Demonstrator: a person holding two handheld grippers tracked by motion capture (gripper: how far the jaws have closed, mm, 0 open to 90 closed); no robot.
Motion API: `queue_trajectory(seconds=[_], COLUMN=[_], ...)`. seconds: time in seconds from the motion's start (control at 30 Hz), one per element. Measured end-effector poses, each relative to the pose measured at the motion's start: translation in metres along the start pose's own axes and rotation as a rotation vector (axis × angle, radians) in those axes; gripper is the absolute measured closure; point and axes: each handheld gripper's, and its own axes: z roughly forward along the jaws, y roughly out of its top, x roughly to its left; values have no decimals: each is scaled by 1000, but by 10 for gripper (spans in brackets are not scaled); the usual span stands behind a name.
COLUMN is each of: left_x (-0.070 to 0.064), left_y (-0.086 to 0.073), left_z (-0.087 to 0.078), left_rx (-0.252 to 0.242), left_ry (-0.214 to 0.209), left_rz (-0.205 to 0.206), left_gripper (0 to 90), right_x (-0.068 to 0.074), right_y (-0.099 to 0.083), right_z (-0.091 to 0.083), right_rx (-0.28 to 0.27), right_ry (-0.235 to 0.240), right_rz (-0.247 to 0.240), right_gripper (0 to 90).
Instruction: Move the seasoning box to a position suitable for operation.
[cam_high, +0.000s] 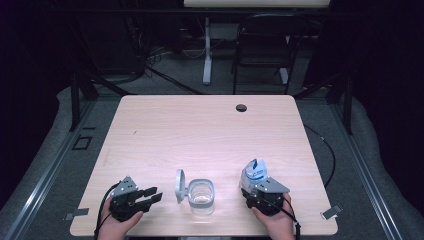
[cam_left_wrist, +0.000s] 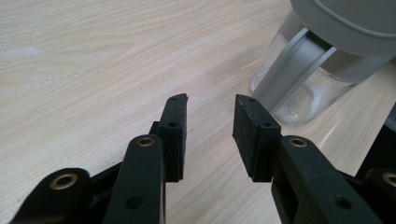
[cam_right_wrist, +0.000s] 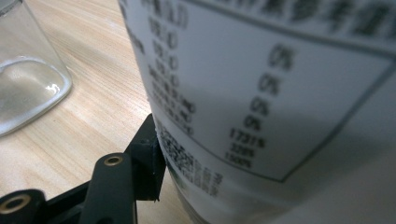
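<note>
On the pale wooden bench (cam_high: 200, 130) a clear glass jar (cam_high: 201, 196) stands upright near the front edge, roughly midway between the person's two hands, with its grey hinged lid (cam_high: 179, 185) flipped open and standing on edge at the jar's left side. The left gripper (cam_high: 151, 194) rests low on the bench to the left of the jar, held in the person's left hand (cam_high: 116, 226), its fingers pointing toward the jar and spread apart with nothing between them. In the left gripper view the two black fingers (cam_left_wrist: 174, 126) show a clear gap of bare wood between their pads, and the jar (cam_left_wrist: 303, 88) with its grey lid (cam_left_wrist: 355, 23) and hinge strap sits just beyond and to the right of the tips, near but not touching. The right gripper (cam_high: 255, 180) sits to the right of the jar, held in the person's right hand (cam_high: 275, 225), and its fingers are closed around a white container with a blue-and-white label (cam_high: 254, 171), which stands upright on the bench, near the jar but apart from it. In the right gripper view the container (cam_right_wrist: 280, 93) is very close to the camera, its printed label blurred, one black finger (cam_right_wrist: 150, 158) pressed against its lower left side, and the base of the glass jar (cam_right_wrist: 28, 88) stands off to the left on the wood. A small dark round grommet (cam_high: 241, 107) sits in the bench top near the far edge.
</note>
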Motion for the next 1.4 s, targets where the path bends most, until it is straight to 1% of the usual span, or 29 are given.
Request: queue_trajectory(seconds=[0.13, 0.17, 0.2, 0.27, 0.37, 0.53, 0.63, 0.73, 0.77, 0.8, 0.83, 0.87, 0.9, 1.0, 1.03, 1.1, 1.13, 1.2, 1.27, 1.3, 1.4], left_x=[1, 1, 1, 1, 1, 2, 2, 2, 2, 3, 3, 3, 3, 3, 3, 3, 3, 3, 4, 4, 5], left_y=[0, 0, 0, 0, 0, 0, 0, 0, 0, 0, 0, 0, 0, 0, 0, 0, 1, 1, 0, 1, 1], left_z=[0, 0, 0, 0, 0, -1, -1, -1, -2, -2, -2, -2, -2, -2, -2, -2, -3, -3, -3, -4, -4], left_rx=[0, 1, 4, 7, 2, 0, 0, 3, 3, 4, 4, 4, 6, 3, 4, -2, -1, -5, -11, -3, -9], left_ry=[1, 1, 4, -2, -1, 3, 4, 5, 6, 4, 5, 5, 4, 2, 6, 6, 1, 3, 7, 12, 12], left_rz=[0, 0, 4, -1, 3, -3, -3, -3, -4, -4, 1, -8, -7, -7, 3, -6, -5, -6, -10, -8, -9], left_gripper=[655, 655, 655, 655, 655, 655, 654, 655, 655, 655, 655, 654, 654, 655, 655, 651, 649, 643, 640, 635, 623], right_x=[0, -1, -1, -2, -1, 1, 2, 2, 2, 2, 2, 2, 2, 3, 3, 3, 3, 4, 4, 4, 5], right_y=[0, 1, 0, -1, 0, 2, 2, 3, 4, 5, 5, 7, 7, 9, 10, 11, 12, 13, 14, 15, 18], right_z=[0, 0, 0, 0, 0, -1, -1, 0, -2, -3, -3, -4, -4, -8, -9, -10, -11, -13, -14, -15, -17], right_rx=[-2, 5, -4, -6, -8, 6, 4, -12, 0, -4, -14, -20, -20, -24, -25, -28, -25, -26, -31, -27, -19], right_ry=[3, 4, 10, 16, 15, 5, 1, 11, 11, 11, 18, 20, 20, 22, 24, 25, 24, 26, 36, 35, 50], right_rz=[2, -3, 2, 7, -2, -46, -51, -43, -53, -54, -44, -44, -44, -55, -55, -58, -66, -73, -70, -76, -81], right_gripper=[432, 432, 433, 435, 437, 444, 445, 447, 447, 447, 447, 447, 447, 447, 447, 447, 447, 447, 447, 447, 447])
